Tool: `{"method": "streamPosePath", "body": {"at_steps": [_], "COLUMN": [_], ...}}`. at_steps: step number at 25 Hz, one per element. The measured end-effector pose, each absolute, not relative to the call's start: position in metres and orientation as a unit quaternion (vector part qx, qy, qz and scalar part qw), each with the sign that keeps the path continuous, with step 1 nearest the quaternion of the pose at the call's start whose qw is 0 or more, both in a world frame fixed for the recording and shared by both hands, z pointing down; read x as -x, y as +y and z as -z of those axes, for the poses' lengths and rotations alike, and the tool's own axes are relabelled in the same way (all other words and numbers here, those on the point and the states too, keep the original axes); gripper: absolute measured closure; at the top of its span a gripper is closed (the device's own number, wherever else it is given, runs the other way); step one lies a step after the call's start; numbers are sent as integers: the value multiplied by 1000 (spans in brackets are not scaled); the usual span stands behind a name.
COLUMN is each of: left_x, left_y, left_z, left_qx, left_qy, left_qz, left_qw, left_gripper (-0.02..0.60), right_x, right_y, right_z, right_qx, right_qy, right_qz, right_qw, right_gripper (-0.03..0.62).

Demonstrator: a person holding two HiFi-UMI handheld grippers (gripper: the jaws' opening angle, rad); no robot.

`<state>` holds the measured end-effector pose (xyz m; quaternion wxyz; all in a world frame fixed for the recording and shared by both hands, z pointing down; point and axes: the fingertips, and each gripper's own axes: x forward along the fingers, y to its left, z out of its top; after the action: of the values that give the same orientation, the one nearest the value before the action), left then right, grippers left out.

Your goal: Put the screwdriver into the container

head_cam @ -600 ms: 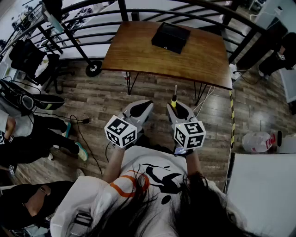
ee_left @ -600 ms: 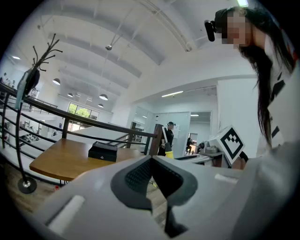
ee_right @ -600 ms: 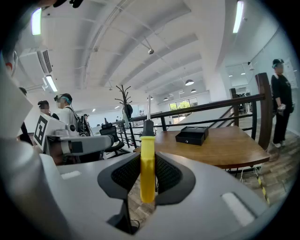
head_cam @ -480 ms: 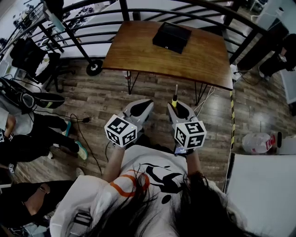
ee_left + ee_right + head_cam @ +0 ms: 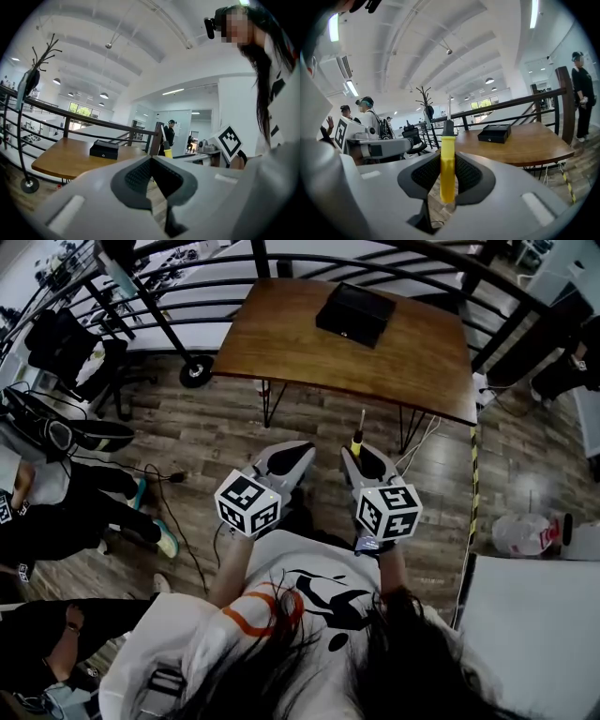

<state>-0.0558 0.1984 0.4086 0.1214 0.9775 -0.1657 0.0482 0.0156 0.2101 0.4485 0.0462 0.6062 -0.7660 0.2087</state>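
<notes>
Just short of the wooden tabletop [image 5: 281, 343], a person in a white shirt [image 5: 309, 606] is standing on the plank floor [image 5: 225, 442] and holding a tool in each hand, both pointing toward the tabletop's near edge. The right tool [image 5: 362, 456] is clamping the screwdriver [image 5: 356, 440] by its yellow handle. Its dark pads are pressing on both sides of the handle, and the black collar and thin metal shaft are sticking out beyond the jaw tips, aiming at the tabletop. The left tool [image 5: 302, 452] is hanging just beside it, its jaws lying together at the tips and gripping nothing. The container [image 5: 354, 314], a low black box, is sitting on the far half of the tabletop, well apart from the screwdriver and from both tools. A black railing [image 5: 309, 261] is curving round behind the tabletop. Off to the left, another person in dark clothes [image 5: 56, 521] is sitting on the floor. Over on the right, a clear plastic bottle [image 5: 521, 529] is lying on the floor near a strip of yellow-and-black tape [image 5: 472, 486].
</notes>
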Motion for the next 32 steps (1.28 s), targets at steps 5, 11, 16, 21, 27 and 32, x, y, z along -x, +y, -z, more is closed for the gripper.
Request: {"method": "streamPosePath", "body": {"at_steps": [5, 11, 16, 21, 27, 32], "left_x": [56, 48, 39, 30, 18, 9], "left_y": [189, 169, 134, 87, 19, -27], "left_z": [-410, -415, -417, -425, -426, -426], "left_qx": [-976, -975, -974, -974, -974, -974], "left_qy": [-173, -172, -169, -162, -158, -149], "left_qz": [-48, -57, -60, -67, -73, -77], "left_qw": [123, 130, 136, 143, 142, 150], "left_gripper": [581, 581, 581, 581, 581, 581], "right_x": [-18, -27, -36, -45, -54, -60], "right_y": [205, 186, 151, 104, 44, -1], "right_z": [-452, -457, -458, -467, -472, -475], "right_qx": [-604, -602, -600, -602, -602, -604], "right_qy": [-766, -765, -764, -759, -756, -750], "right_qz": [-213, -223, -229, -240, -246, -257], "right_qw": [44, 48, 52, 62, 71, 78], "right_gripper": [482, 482, 482, 482, 482, 482]}}
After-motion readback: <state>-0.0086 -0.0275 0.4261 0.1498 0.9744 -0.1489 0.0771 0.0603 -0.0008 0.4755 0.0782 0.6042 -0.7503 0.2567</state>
